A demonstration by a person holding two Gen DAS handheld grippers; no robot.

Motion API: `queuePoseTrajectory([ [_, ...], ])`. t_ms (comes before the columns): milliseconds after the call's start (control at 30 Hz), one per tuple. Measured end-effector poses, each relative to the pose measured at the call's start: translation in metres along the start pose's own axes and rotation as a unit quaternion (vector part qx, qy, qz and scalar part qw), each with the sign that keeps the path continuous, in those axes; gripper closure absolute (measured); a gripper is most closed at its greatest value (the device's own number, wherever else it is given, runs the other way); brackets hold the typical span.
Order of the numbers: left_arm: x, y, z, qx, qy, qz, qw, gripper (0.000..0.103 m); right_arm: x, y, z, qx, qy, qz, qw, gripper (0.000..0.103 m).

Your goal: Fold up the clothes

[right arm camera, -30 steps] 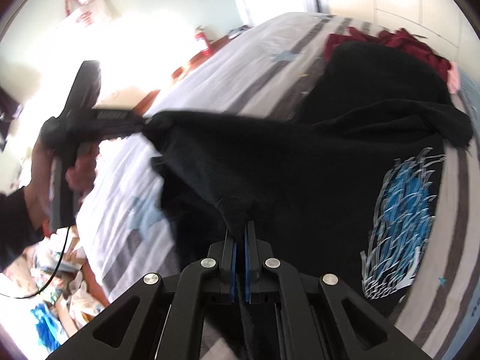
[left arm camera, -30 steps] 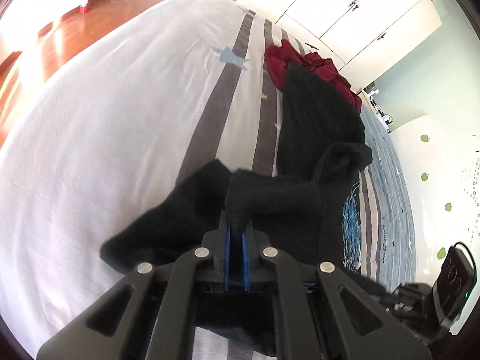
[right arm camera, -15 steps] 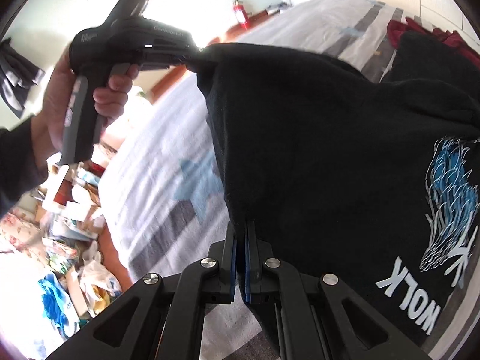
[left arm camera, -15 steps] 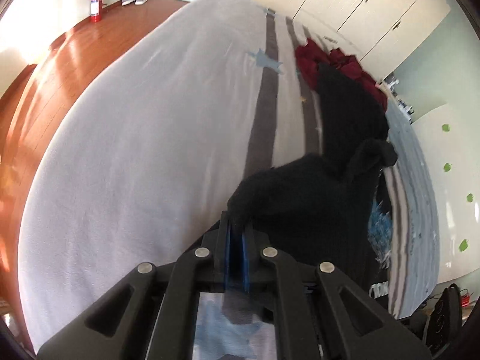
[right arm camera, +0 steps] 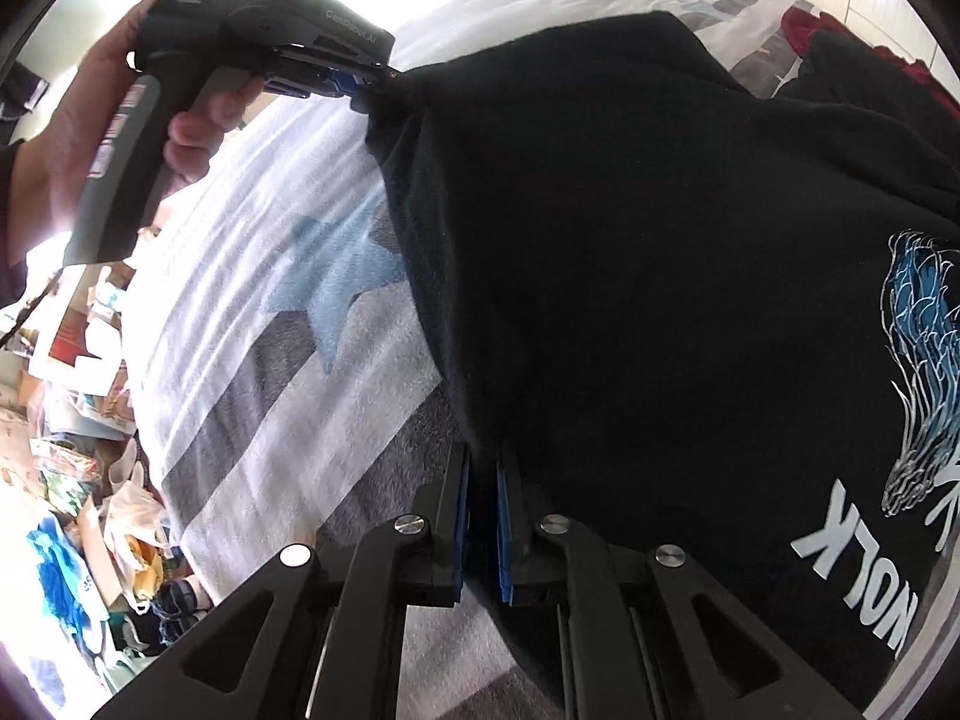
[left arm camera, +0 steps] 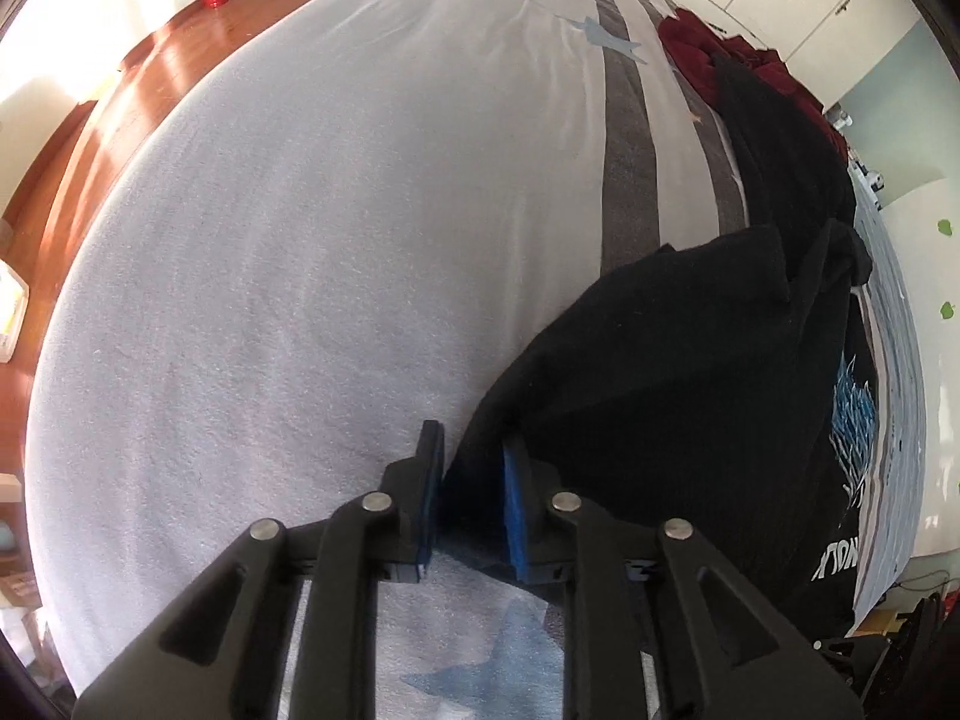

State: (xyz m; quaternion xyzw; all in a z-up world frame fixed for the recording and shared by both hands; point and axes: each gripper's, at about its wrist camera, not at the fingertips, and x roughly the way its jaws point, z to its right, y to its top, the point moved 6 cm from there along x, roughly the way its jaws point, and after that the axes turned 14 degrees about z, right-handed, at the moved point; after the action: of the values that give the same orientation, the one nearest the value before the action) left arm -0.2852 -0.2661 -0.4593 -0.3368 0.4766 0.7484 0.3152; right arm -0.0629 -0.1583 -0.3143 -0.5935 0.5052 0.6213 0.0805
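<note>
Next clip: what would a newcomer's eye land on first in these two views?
The black T-shirt with its blue-and-white print, spread over the striped bedspread, fills the right wrist view. Both tongs sit at its near edge, the left tongs and the right tongs both opening with cloth between them. At the far end of the bed lies a dark red garment.

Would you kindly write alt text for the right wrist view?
The right gripper, jaws opening, has the edge of a black T-shirt between its pads on a striped bed. A hand holds the left gripper at another corner.
</note>
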Motion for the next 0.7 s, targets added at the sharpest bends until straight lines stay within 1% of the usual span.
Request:
queuePoseTrajectory([
  [33, -0.007, 0.003, -0.003, -0.003, 0.017, 0.014, 0.9997, 0.078, -0.010, -0.002, 0.003, 0.003, 0.005, 0.006, 1.000, 0.095],
  [100, -0.021, 0.010, -0.006, 0.001, 0.058, 0.048, 0.9972, 0.078, -0.031, -0.005, 0.009, 0.009, 0.014, 0.017, 1.000, 0.095],
  [167, -0.033, 0.016, -0.005, 0.006, 0.071, 0.067, 0.9952, 0.078, -0.053, -0.008, 0.018, 0.016, 0.017, 0.030, 0.999, 0.095],
  [233, -0.039, 0.016, 0.009, 0.022, 0.062, 0.078, 0.9948, 0.078, -0.072, -0.012, 0.038, 0.034, -0.003, 0.042, 0.999, 0.095],
  [267, -0.038, 0.011, 0.022, 0.037, 0.047, 0.072, 0.9956, 0.078, -0.080, -0.016, 0.051, 0.047, -0.019, 0.045, 0.998, 0.095],
  [367, -0.030, -0.010, 0.071, 0.090, -0.004, 0.047, 0.9948, 0.078, -0.097, -0.038, 0.118, 0.102, -0.093, 0.045, 0.989, 0.095],
  [433, -0.025, -0.025, 0.106, 0.128, -0.035, 0.026, 0.9908, 0.078, -0.109, -0.052, 0.163, 0.138, -0.140, 0.044, 0.979, 0.095],
  [500, -0.014, -0.044, 0.129, 0.153, -0.050, 0.003, 0.9870, 0.078, -0.116, -0.066, 0.209, 0.171, -0.172, 0.039, 0.969, 0.095],
  [567, 0.004, -0.063, 0.130, 0.167, -0.027, -0.020, 0.9854, 0.078, -0.114, -0.082, 0.222, 0.205, -0.174, 0.026, 0.963, 0.095],
  [600, 0.013, -0.073, 0.130, 0.173, -0.015, -0.031, 0.9843, 0.078, -0.113, -0.092, 0.220, 0.216, -0.169, 0.020, 0.961, 0.094],
  [700, 0.008, -0.078, 0.123, 0.170, 0.016, -0.018, 0.9852, 0.078, -0.116, -0.116, 0.212, 0.226, -0.155, 0.009, 0.962, 0.092],
])
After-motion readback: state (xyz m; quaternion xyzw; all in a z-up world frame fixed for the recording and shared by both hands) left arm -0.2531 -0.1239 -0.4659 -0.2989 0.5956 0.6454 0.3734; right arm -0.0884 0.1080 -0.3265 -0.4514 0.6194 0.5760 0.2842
